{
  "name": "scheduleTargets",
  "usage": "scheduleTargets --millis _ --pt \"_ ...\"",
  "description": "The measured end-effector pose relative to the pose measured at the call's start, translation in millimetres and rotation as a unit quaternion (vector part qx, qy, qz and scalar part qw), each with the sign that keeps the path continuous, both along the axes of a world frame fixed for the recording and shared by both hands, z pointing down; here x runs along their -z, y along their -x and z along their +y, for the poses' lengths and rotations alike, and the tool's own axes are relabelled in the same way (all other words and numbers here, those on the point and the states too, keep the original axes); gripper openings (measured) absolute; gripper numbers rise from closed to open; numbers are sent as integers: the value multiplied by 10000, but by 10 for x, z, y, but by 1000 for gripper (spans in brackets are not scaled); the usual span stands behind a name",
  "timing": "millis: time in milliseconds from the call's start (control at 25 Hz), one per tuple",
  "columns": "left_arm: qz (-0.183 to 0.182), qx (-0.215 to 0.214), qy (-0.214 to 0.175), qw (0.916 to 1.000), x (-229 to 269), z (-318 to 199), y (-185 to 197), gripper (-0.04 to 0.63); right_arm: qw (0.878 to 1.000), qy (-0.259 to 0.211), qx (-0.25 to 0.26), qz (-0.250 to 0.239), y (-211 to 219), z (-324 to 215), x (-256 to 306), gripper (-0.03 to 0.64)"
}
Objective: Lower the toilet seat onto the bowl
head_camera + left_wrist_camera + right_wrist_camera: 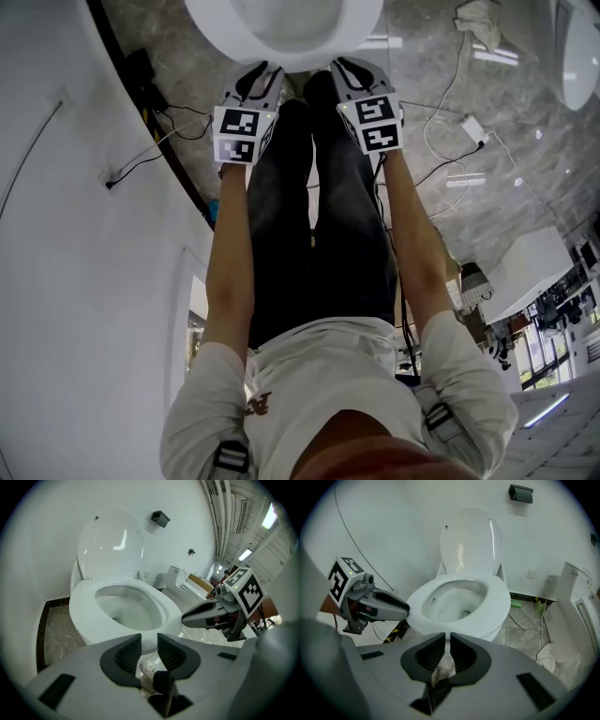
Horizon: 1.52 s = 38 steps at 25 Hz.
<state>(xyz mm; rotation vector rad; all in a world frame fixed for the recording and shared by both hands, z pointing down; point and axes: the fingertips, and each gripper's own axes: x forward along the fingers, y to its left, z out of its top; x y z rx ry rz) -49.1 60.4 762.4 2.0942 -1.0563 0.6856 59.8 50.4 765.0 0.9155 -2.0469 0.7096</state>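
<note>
Left gripper and right gripper hover before the lowered toilet seat.

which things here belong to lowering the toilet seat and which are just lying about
For the job:
toilet seat
bowl
raised lid
left gripper
right gripper

Lying about:
white cable on the floor
white charger
crumpled cloth
green thing by the wall
black box on the wall
</note>
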Motion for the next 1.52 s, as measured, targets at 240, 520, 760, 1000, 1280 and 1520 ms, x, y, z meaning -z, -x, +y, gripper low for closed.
scheduleTargets --millis 240,520,760,1000,1280,1520 --pt "5 11 141 9999 -165 12 7 117 9999 80 -39 81 7 0 -166 49" --pt "2 25 300 9995 -300 17 -11 117 9994 272 9 194 -16 41 -333 48" --pt "21 73 205 9998 -240 -95 -7 117 9990 322 31 309 -27 16 -413 48" --pt "2 107 29 9999 -103 -188 42 117 9980 390 69 487 2 12 -393 46" --pt "-29 178 -318 9993 210 -314 112 96 9997 -36 4 262 52 -212 -37 46" --pt "-94 202 -660 9976 649 -427 131 54 9983 -561 125 39 57 -446 526 38"
